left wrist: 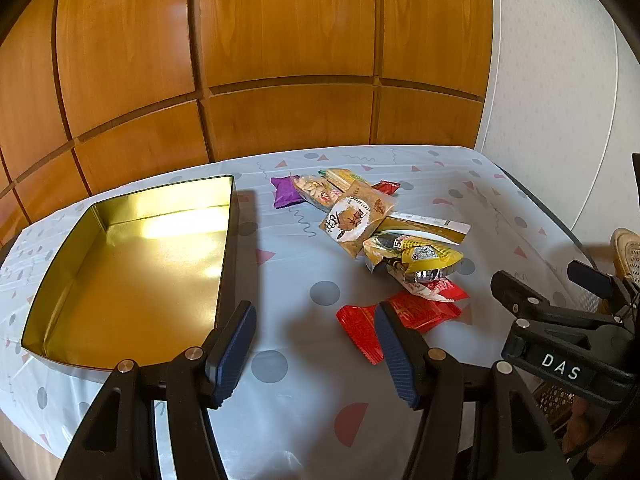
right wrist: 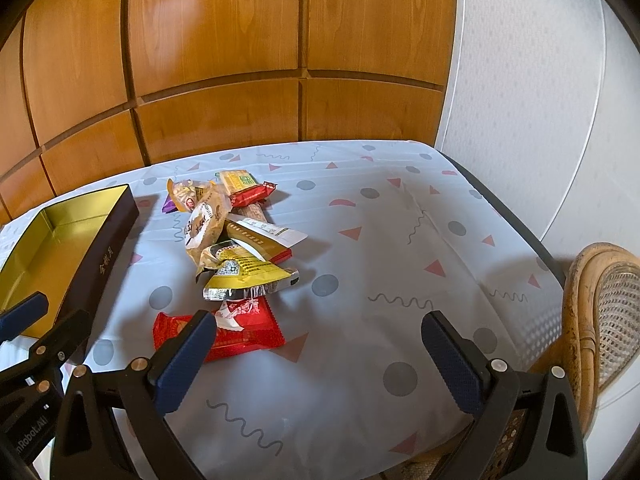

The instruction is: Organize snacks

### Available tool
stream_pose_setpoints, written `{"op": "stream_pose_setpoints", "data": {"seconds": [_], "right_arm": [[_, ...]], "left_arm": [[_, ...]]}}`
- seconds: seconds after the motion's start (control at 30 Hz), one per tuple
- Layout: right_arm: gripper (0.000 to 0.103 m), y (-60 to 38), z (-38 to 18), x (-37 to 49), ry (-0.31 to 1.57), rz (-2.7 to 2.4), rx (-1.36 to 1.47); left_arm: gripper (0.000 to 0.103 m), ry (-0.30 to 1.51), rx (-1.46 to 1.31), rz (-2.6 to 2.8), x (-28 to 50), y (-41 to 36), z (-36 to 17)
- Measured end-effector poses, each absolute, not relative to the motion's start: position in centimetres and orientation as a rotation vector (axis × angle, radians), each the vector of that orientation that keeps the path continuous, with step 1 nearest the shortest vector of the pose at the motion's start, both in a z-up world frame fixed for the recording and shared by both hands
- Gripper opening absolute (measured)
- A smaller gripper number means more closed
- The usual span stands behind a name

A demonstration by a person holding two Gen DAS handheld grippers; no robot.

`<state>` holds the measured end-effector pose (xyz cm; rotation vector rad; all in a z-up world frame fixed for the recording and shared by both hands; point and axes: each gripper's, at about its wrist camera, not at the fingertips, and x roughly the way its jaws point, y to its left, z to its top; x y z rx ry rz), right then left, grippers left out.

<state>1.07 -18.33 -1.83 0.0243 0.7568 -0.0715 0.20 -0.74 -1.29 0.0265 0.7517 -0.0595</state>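
Note:
A pile of several snack packets (left wrist: 372, 216) (right wrist: 236, 240) lies mid-table: a purple one (left wrist: 285, 192), a beige round-labelled one (left wrist: 356, 216), a yellow one (left wrist: 424, 258) (right wrist: 248, 272), and a red one (left wrist: 416, 312) (right wrist: 240, 332) nearest me. An empty gold-lined tin (left wrist: 132, 272) (right wrist: 60, 248) stands to the left. My left gripper (left wrist: 316, 352) hovers open between tin and red packet, holding nothing. My right gripper (right wrist: 320, 360) stands open over bare cloth right of the red packet, its left finger (right wrist: 184, 356) overlapping that packet in view. Its fingers (left wrist: 560, 304) show in the left wrist view.
A pale tablecloth (right wrist: 360, 240) with grey dots, pink triangles and squiggles covers the table. Wooden panelling (left wrist: 280, 60) rises behind, a white wall (right wrist: 540, 100) to the right. A wicker chair (right wrist: 600, 312) stands at the table's right edge.

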Motion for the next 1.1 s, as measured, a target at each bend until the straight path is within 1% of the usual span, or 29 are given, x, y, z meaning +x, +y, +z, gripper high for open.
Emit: {"op": "stream_pose_setpoints", "data": {"seconds": [0.5,0.6,0.77,0.87,0.9,1.0,1.03,1.07,1.1], "right_arm": [[0.103,-19.1,-1.6,1.9,0.755,-0.071,0.021],[0.103,-20.3,-1.0,3.1,0.747,-0.074,0.028],[0.103,-23.4,0.6,6.7,0.768,-0.044,0.034],[0.103,-25.6,0.9,9.1,0.808,-0.023,0.042],[0.103,-26.1,0.8,9.6,0.809,-0.009,0.047],[0.103,-27.4,0.1,11.5,0.855,0.025,0.030],[0.103,-27.9,-0.2,12.2,0.894,0.053,0.072],[0.103,-28.2,-0.4,12.7,0.909,0.109,0.120],[0.103,-28.2,-0.5,13.1,0.910,0.140,0.131]], "left_arm": [[0.062,0.784,0.024,-0.109,0.5,-1.1,-1.8],[0.062,0.810,-0.013,-0.159,0.8,-0.8,-2.1],[0.062,0.846,0.032,-0.175,1.5,-0.9,-2.3],[0.059,0.904,0.034,-0.249,2.2,-0.7,-2.8],[0.057,0.930,0.048,-0.291,2.5,-0.8,-3.1],[0.057,0.980,0.178,-0.412,3.1,-2.5,-3.9],[0.058,0.980,0.226,-0.436,3.3,-3.1,-4.0],[0.058,0.983,0.276,-0.465,3.5,-3.8,-4.3],[0.062,0.993,0.328,-0.507,3.8,-4.8,-4.7]]}}
